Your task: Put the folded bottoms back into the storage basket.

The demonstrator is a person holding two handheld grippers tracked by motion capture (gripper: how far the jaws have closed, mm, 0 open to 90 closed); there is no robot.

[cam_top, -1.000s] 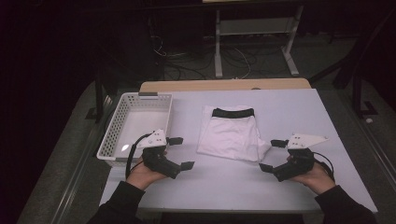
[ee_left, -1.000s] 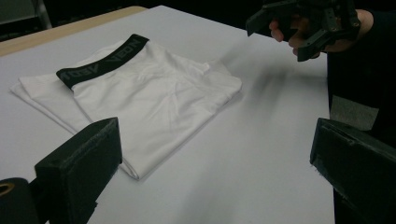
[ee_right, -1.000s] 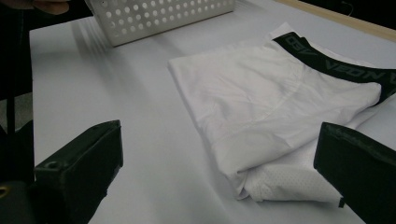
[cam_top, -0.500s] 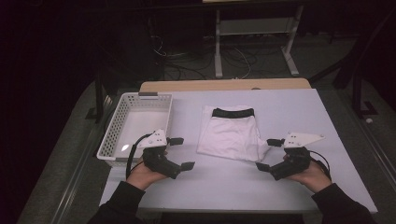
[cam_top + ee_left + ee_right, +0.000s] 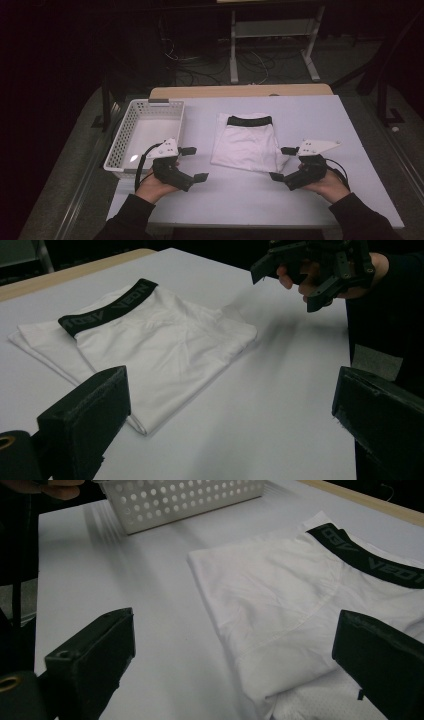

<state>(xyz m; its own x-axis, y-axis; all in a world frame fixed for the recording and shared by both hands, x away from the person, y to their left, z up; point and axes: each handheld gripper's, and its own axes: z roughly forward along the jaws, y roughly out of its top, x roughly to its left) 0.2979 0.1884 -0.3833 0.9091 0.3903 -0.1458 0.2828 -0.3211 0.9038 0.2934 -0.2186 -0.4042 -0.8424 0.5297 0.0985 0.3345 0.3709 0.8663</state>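
Underwear [image 5: 248, 144], white with a black waistband, is seen folded flat at the centre of the high view, on the white table [image 5: 320, 120]. To its left in that frame a white perforated basket [image 5: 116, 150] is set near the table's left edge; nothing can be made out inside it, though a bright glint is seen on its floor. The left gripper [image 5: 193, 163] is held at the lower left of the frame, just beside the basket's near right corner and apart from the underwear, with its jaws spread wide and nothing between them. The right gripper [image 5: 282, 163] is held at the lower right, its jaws likewise parted and empty, the upper one just at the underwear's lower right corner; whether cloth is touched cannot be told. In the left gripper view the underwear [image 5: 145, 340] is shown at centre left. In the right gripper view the basket [image 5: 180, 500] is shown at the top.
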